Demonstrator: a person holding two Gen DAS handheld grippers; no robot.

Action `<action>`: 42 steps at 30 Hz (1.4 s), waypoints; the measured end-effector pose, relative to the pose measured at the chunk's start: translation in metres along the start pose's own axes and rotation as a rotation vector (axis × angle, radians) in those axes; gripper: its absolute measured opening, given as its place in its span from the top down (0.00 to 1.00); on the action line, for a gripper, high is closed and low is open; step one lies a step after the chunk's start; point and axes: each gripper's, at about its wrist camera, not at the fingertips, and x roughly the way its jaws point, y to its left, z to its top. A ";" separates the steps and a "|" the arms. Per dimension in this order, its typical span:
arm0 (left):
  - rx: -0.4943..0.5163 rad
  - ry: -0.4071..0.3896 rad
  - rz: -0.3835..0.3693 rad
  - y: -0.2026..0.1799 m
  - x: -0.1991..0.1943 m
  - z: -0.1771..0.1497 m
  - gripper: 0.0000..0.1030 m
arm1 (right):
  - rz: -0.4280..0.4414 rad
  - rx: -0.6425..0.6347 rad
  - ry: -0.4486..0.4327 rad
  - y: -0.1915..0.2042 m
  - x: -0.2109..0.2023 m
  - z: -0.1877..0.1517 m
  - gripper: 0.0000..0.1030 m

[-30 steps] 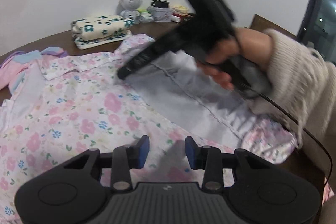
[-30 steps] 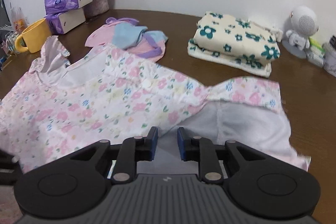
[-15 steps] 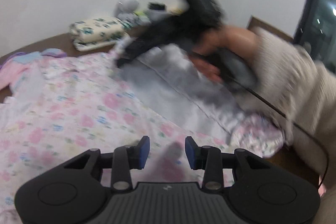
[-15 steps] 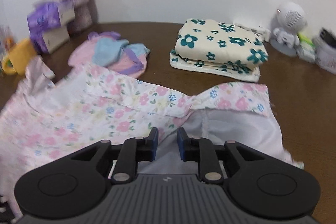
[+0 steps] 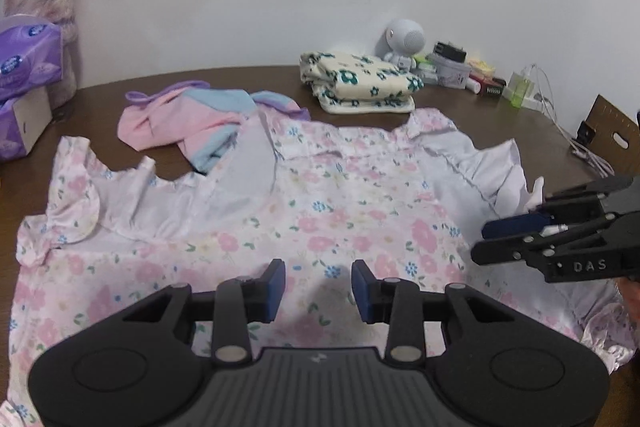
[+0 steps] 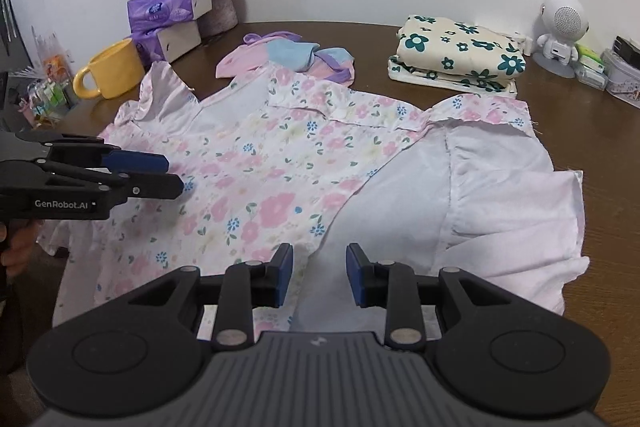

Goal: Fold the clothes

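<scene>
My left gripper [image 5: 318, 285] and right gripper [image 6: 319, 274] are matte black with blue pads, silver screw heads and ribbed grey bases; side plates read "GenRobot.AI" and "DAS"

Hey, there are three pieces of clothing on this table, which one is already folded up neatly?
The cream cloth with dark teal flowers, stacked by the wall. The pink floral garment lies spread out; the pink-and-blue piece is crumpled.
</scene>
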 end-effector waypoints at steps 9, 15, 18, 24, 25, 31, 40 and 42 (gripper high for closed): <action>0.066 0.018 0.026 -0.010 0.010 -0.006 0.75 | -0.050 -0.015 0.010 0.002 0.024 0.014 0.72; 0.078 0.011 0.047 -0.014 0.011 -0.007 0.74 | -0.084 -0.046 -0.008 0.009 0.027 0.011 0.72; 0.053 0.005 0.042 -0.014 0.008 -0.007 0.74 | -0.088 -0.033 -0.019 0.010 0.026 0.010 0.71; 0.055 -0.030 0.058 -0.016 -0.003 -0.004 0.56 | -0.061 -0.023 -0.096 0.019 -0.001 -0.001 0.63; 0.051 -0.029 0.058 -0.015 -0.003 -0.004 0.56 | -0.057 -0.024 -0.101 0.021 -0.005 -0.003 0.62; 0.039 -0.012 0.067 -0.012 -0.005 -0.011 0.56 | -0.036 -0.034 -0.105 0.033 -0.024 -0.025 0.58; 0.027 -0.006 0.093 -0.009 -0.003 -0.019 0.56 | -0.041 0.030 -0.110 0.031 -0.029 -0.051 0.58; 0.018 -0.012 0.093 -0.008 -0.004 -0.020 0.54 | -0.046 0.046 -0.119 0.031 -0.028 -0.053 0.56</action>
